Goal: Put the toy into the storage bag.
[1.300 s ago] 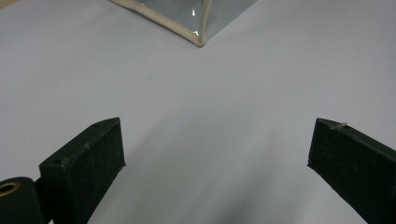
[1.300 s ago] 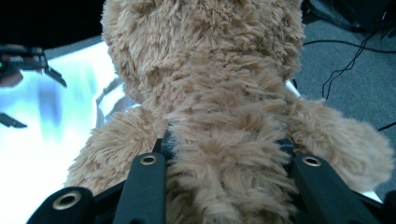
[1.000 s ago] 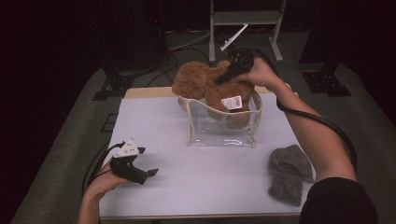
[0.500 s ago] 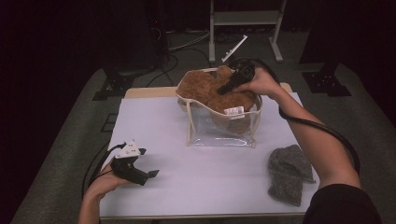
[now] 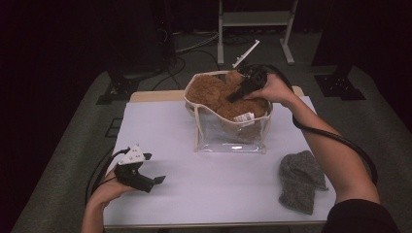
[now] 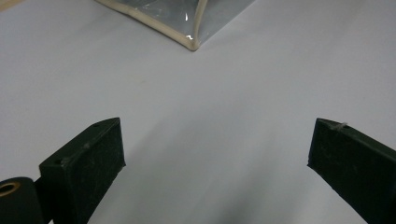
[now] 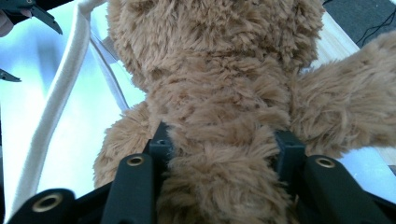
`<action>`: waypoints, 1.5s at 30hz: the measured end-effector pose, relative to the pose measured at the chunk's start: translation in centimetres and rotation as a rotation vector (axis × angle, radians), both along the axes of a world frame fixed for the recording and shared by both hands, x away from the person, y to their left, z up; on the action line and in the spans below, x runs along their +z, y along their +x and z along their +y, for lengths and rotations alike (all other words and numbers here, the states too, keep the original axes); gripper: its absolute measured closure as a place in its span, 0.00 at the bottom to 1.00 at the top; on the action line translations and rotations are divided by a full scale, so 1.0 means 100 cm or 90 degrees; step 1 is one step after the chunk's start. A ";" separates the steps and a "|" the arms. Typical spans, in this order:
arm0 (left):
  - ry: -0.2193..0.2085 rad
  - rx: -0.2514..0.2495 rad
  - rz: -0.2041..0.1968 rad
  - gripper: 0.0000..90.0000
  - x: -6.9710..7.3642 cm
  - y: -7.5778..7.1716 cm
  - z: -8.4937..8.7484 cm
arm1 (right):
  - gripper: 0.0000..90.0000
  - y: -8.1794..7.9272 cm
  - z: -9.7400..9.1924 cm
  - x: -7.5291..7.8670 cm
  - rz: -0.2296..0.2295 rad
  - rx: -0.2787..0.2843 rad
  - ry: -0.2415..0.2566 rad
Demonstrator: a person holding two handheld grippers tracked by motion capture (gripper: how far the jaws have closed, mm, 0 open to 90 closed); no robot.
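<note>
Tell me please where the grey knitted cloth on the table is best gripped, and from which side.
Probably grip the grey knitted cloth at its rumpled middle, coming straight down from above. It lies limp and low on the table, so its edges give little to pinch, while the raised folds let a claw close across them.

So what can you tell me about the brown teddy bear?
The teddy bear is brown and shaggy, soft plush by the look of it. It sits pushed down into a clear plastic bag with cream edging, near the far side of the white table. Its fur bulges above the bag's rim, and a small white tag hangs at the front. The right gripper has its jaws on either side of the bear's body, which have just been opening.
</note>
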State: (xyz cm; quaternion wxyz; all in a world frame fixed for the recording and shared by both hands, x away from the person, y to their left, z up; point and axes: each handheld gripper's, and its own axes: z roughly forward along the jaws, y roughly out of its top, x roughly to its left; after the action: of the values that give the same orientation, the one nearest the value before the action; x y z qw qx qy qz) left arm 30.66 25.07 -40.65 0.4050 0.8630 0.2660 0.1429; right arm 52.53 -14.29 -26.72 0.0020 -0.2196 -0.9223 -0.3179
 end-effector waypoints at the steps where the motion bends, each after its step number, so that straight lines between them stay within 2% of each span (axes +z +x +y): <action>1: -0.002 -0.001 0.000 0.03 0.000 0.000 0.000 | 0.57 -0.001 -0.001 -0.001 0.002 -0.004 0.001; 4: -0.002 -0.002 -0.001 0.03 0.000 -0.001 0.000 | 0.52 -0.003 -0.002 -0.002 -0.002 -0.004 0.002; 10: -0.014 0.004 0.000 0.03 0.000 -0.002 0.004 | 0.48 -0.004 0.001 -0.004 -0.023 -0.007 -0.026; 13: -0.015 -0.005 -0.003 0.03 0.001 -0.001 0.003 | 0.47 -0.004 -0.001 0.000 -0.024 -0.013 -0.002; 18: -0.022 -0.002 -0.002 0.03 0.000 0.001 0.005 | 0.47 -0.002 0.005 0.005 -0.035 -0.002 0.018; 21: -0.018 -0.003 -0.001 0.03 0.000 0.002 0.005 | 0.46 0.001 0.014 0.010 -0.044 0.002 0.044; 23: -0.024 -0.004 -0.002 0.03 0.001 0.001 0.005 | 0.46 0.003 0.022 0.012 -0.046 0.005 0.066; 29: -0.031 -0.003 -0.010 0.03 0.005 -0.001 0.007 | 0.45 0.007 0.039 0.014 -0.055 0.012 0.099; 33: -0.033 0.000 -0.011 0.03 0.006 -0.001 0.008 | 0.46 0.009 0.046 0.012 -0.061 0.012 0.099; 35: -0.030 0.000 -0.012 0.03 0.005 0.000 0.008 | 0.57 0.011 0.046 0.010 -0.064 0.007 0.087; 37: -0.030 0.000 -0.013 0.03 0.005 0.000 0.008 | 0.68 0.012 0.045 0.005 -0.055 0.003 0.066; 39: -0.036 0.003 -0.009 0.03 0.005 0.001 0.009 | 0.77 0.013 0.045 -0.001 -0.038 0.005 0.046; 40: -0.036 0.003 -0.009 0.03 0.004 0.001 0.010 | 0.80 0.013 0.044 -0.007 -0.026 0.005 0.026; 42: -0.032 0.002 -0.008 0.03 0.004 0.001 0.010 | 0.77 0.013 0.042 -0.013 -0.011 0.006 0.014; 45: -0.033 0.002 -0.009 0.03 0.004 0.001 0.010 | 0.71 0.009 0.031 -0.008 -0.016 0.001 0.040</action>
State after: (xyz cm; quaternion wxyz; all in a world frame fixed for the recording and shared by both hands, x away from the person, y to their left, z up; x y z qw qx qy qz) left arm 30.73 26.11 -40.26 0.4286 0.8509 0.2684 0.1426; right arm 53.43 -11.16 -27.55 -0.0025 -0.2144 -0.9122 -0.3492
